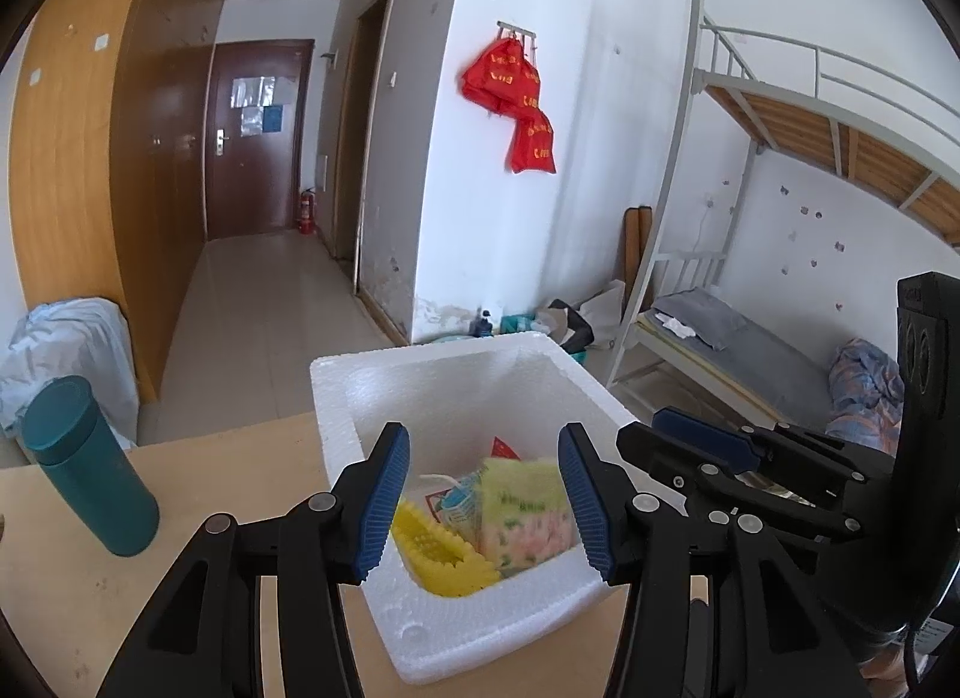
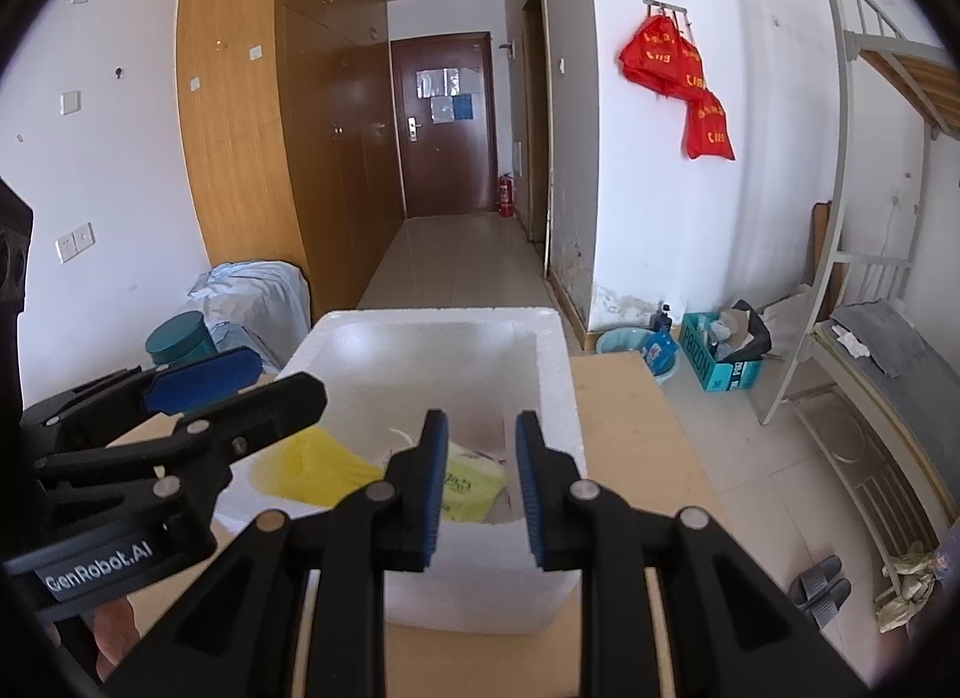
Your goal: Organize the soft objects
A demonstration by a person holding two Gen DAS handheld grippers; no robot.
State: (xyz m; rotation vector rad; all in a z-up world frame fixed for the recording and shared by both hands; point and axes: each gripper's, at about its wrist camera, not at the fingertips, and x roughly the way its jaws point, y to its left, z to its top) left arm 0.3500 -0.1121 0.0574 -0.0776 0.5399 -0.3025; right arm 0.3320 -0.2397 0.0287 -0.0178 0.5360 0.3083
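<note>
Inside the foam box (image 1: 456, 656) at lower centre lie a yellow sponge (image 1: 441, 557) and packets; both tools, left tool (image 1: 483, 503) and right tool (image 2: 483, 485), hang open, empty; nothing soft remains on the desk (image 1: 90, 566).

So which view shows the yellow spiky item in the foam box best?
The left wrist view: the yellow spiky item lies unobstructed, its bumps visible, inside the foam box. In the right wrist view it is a blur, partly behind the left claw.

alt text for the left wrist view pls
A white foam box on a wooden table holds a yellow brush and soft packets, with the open, empty left gripper just above it. A teal bottle stands left; the right gripper is at right.
</note>
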